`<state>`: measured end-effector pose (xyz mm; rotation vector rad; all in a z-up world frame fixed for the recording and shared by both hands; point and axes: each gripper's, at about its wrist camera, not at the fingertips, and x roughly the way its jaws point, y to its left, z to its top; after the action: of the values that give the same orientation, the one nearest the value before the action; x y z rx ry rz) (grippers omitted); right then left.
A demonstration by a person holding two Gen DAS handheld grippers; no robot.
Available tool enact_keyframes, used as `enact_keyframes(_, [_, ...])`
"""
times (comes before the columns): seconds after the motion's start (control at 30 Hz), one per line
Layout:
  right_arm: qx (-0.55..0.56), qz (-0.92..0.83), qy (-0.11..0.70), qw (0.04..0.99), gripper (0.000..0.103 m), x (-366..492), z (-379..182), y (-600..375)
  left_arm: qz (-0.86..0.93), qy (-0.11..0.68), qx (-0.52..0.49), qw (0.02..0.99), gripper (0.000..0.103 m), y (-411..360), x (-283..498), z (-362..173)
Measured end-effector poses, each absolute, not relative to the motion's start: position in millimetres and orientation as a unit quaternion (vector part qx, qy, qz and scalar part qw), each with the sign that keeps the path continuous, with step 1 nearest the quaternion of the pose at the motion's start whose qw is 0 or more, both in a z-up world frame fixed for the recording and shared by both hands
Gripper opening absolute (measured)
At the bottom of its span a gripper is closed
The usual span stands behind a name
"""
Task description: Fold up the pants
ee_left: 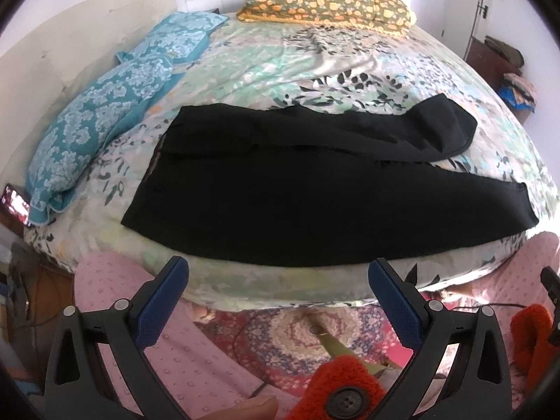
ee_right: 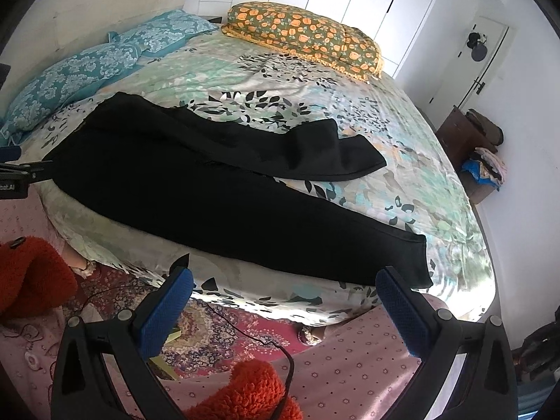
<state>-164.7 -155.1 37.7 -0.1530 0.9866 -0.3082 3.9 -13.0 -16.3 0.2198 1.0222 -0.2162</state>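
Note:
Black pants [ee_left: 280, 189] lie spread flat on the bed near its front edge, waistband to the left, two legs running right. The far leg's cuff is rumpled and partly turned over. The pants also show in the right wrist view [ee_right: 224, 196]. My left gripper [ee_left: 280, 273] is open and empty, held off the bed in front of the pants' near edge. My right gripper [ee_right: 285, 280] is open and empty, in front of the near leg's cuff end [ee_right: 416, 262].
The bed has a floral green sheet [ee_left: 280, 66]. Two teal pillows [ee_left: 101, 112] lie at the left and an orange-flowered folded quilt [ee_left: 325, 3] at the back. A patterned rug [ee_right: 238, 322] and a thin black cable [ee_right: 245, 329] lie on the floor below. A brown cabinet [ee_right: 465, 140] stands at right.

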Motion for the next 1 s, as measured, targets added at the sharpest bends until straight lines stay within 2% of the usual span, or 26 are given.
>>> enact_keyframes(0.2, [-0.056,-0.091,0.427,0.898,0.103,-159,51,-149,-0.106,0.483,0.099,0.863,0.102,-14,10,-17])
enact_keyframes(0.37, [-0.044,-0.068,0.303,0.949,0.103,-153,94,-167,-0.088,0.470,0.083,0.875,0.102,-6,40,-10])
enact_keyframes(0.43, [-0.036,-0.063,0.285,0.956,0.103,-141,102,-181,-0.092,0.456,0.060,0.883,0.102,-3,59,-2])
enact_keyframes(0.57, [-0.012,-0.047,0.350,0.936,0.103,-92,83,-212,-0.113,0.428,0.023,0.896,0.102,-8,91,16])
enact_keyframes(0.67, [-0.020,-0.024,0.350,0.936,0.103,-69,77,-230,-0.113,0.423,0.020,0.899,0.102,-17,107,20])
enact_keyframes(0.77, [-0.044,-0.004,0.348,0.937,0.103,-35,74,-263,-0.113,0.436,0.020,0.892,0.102,-23,115,9])
enact_keyframes(1.0, [-0.039,-0.031,0.481,0.875,0.103,93,6,-430,-0.083,0.496,0.050,0.863,0.102,-27,120,-39])
